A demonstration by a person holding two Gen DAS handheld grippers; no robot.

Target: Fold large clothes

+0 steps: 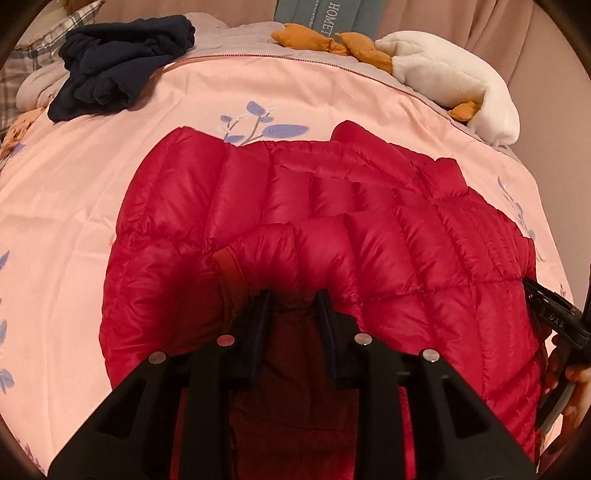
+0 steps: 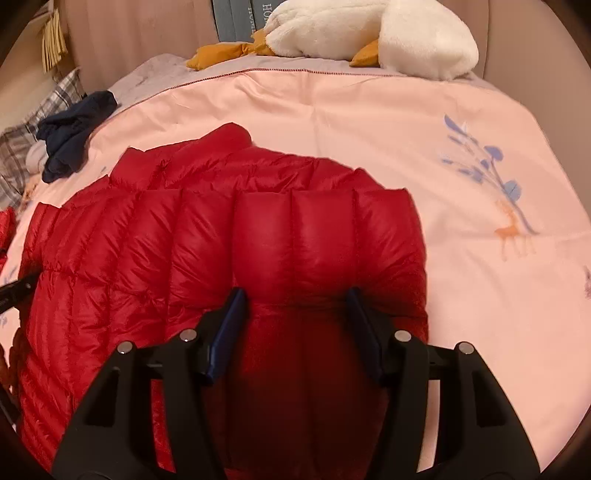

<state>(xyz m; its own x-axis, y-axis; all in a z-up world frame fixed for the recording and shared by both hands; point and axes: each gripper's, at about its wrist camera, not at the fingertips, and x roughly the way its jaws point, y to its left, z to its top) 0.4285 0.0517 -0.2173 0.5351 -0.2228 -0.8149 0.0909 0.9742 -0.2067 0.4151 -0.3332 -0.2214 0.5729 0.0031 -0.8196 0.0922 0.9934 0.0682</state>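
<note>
A red quilted puffer jacket (image 1: 332, 206) lies on a pink bedspread (image 1: 92, 177). My left gripper (image 1: 293, 295) is open, its fingers down on a raised fold of the jacket beside a dark red edge band (image 1: 229, 269). In the right wrist view the same jacket (image 2: 207, 229) fills the centre. My right gripper (image 2: 295, 295) is open wide, its fingers astride a puffy fold at the jacket's right side. The right gripper also shows at the right edge of the left wrist view (image 1: 554, 317). Neither pair of fingers closes on the fabric.
A crumpled navy garment (image 1: 122, 62) lies at the back left of the bed, by a plaid pillow (image 1: 14, 74). A white and orange plush toy (image 1: 443, 74) and a grey-blue box (image 1: 325, 14) sit at the back. Bare bedspread (image 2: 461, 155) lies to the jacket's right.
</note>
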